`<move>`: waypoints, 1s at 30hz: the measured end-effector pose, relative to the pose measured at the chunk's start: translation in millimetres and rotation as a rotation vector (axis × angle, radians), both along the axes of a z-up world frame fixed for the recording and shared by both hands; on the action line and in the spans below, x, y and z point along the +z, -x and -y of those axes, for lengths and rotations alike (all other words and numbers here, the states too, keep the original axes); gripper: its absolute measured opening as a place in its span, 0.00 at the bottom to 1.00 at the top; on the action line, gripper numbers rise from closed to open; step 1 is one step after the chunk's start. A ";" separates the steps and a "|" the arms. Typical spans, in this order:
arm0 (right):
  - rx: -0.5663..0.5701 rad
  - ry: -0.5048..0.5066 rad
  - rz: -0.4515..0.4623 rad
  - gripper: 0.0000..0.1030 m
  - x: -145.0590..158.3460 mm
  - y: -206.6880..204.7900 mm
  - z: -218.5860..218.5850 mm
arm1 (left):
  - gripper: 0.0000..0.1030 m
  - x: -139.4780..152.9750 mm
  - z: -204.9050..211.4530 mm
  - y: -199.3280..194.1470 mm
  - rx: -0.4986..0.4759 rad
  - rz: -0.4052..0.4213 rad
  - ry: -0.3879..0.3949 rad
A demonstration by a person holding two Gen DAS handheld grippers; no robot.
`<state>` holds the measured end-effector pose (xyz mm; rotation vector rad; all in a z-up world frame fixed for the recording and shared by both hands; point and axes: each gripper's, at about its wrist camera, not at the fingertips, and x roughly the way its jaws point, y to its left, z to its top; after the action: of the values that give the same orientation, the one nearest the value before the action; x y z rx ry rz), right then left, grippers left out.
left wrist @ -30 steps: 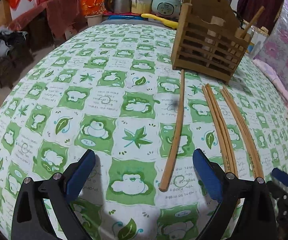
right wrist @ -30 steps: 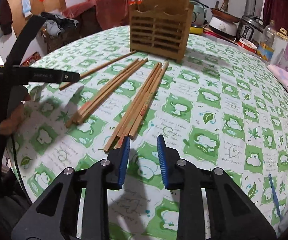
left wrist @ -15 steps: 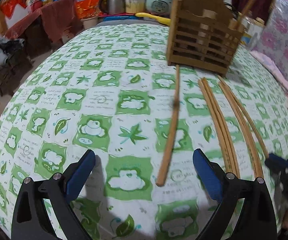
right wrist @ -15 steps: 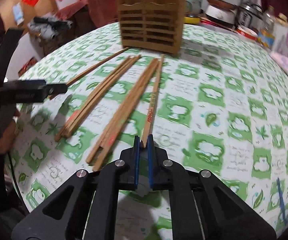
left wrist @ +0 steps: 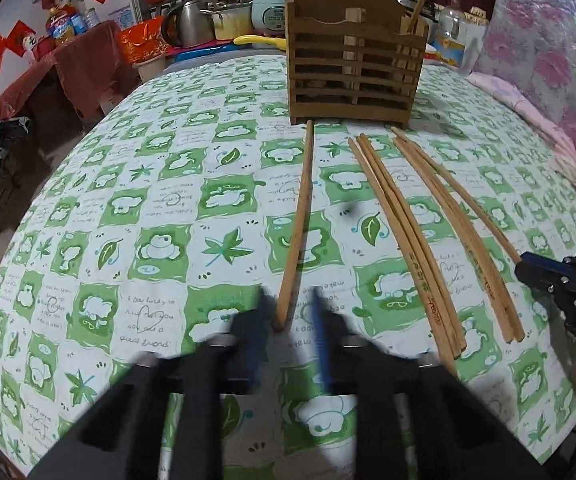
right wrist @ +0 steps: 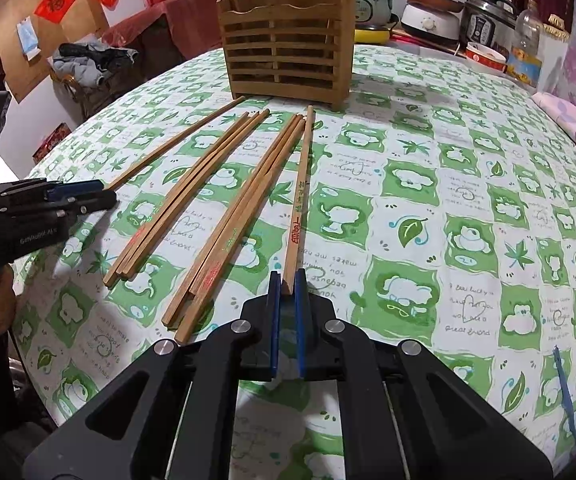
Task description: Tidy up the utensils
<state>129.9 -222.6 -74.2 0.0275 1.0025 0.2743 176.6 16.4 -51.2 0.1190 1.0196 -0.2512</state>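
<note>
The right hand-held gripper [right wrist: 286, 284] is clenched on the near end of a printed chopstick [right wrist: 299, 204] lying on the bench [right wrist: 468, 216]. The left hand-held gripper [left wrist: 288, 320] is blurred, its jaws narrowly parted around a lone chopstick [left wrist: 300, 216]. More chopsticks [right wrist: 191, 196] are laid before a slatted wooden holder [right wrist: 288, 52].

The counter [right wrist: 468, 168] wears a green-and-white checked cloth printed with leaves and little animals. The chopsticks [right wrist: 191, 184] are light brown with red lettering, the slatted holder [right wrist: 288, 60] tan wood. Each black tool [right wrist: 286, 288] has blue pads [right wrist: 275, 312].
</note>
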 end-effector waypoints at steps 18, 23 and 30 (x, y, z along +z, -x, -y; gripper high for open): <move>-0.117 -0.051 0.247 0.06 75.6 14.8 28.5 | 0.06 79.3 0.3 12.9 0.038 0.202 0.051; -0.121 -0.064 0.334 0.06 118.9 5.5 28.9 | 0.06 111.9 7.5 2.4 0.036 0.251 0.066; -0.112 -0.072 0.384 0.06 145.5 -22.6 18.8 | 0.06 145.6 21.4 -14.1 0.017 0.300 0.101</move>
<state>152.5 -241.4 71.3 0.0926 0.6068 0.2025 190.6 -5.0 94.4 0.0539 0.7080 -0.2607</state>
